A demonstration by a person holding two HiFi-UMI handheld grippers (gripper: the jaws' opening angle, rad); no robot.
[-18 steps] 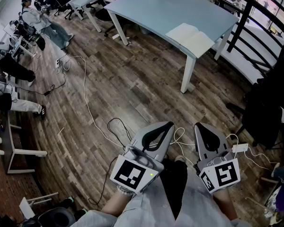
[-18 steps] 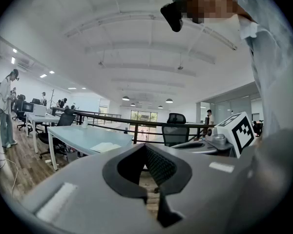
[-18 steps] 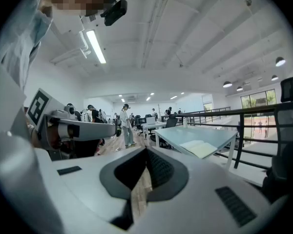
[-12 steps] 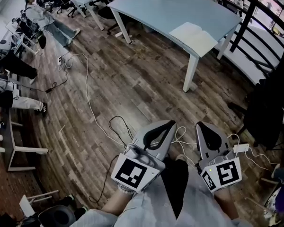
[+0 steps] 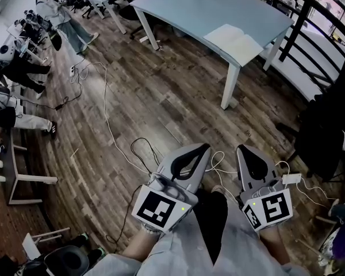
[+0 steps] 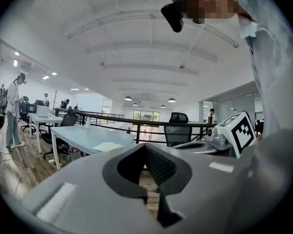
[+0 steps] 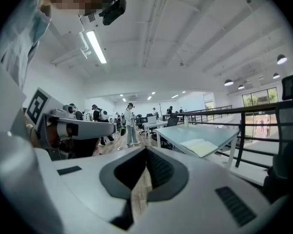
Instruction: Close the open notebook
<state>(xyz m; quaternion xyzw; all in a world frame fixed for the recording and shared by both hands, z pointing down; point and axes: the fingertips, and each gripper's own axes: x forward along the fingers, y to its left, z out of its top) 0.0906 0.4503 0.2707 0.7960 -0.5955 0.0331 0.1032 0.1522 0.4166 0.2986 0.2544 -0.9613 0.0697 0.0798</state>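
The open notebook lies at the pale table's near edge, upper right of the head view. Open wood floor separates it from the left gripper and right gripper at the bottom centre — both have their jaws together, holding nothing.

Bare wooden floor is lying open through the frame's middle up to the table holding the open notebook, while cables are trailing at left and a black railing and office chair are crowding the right.
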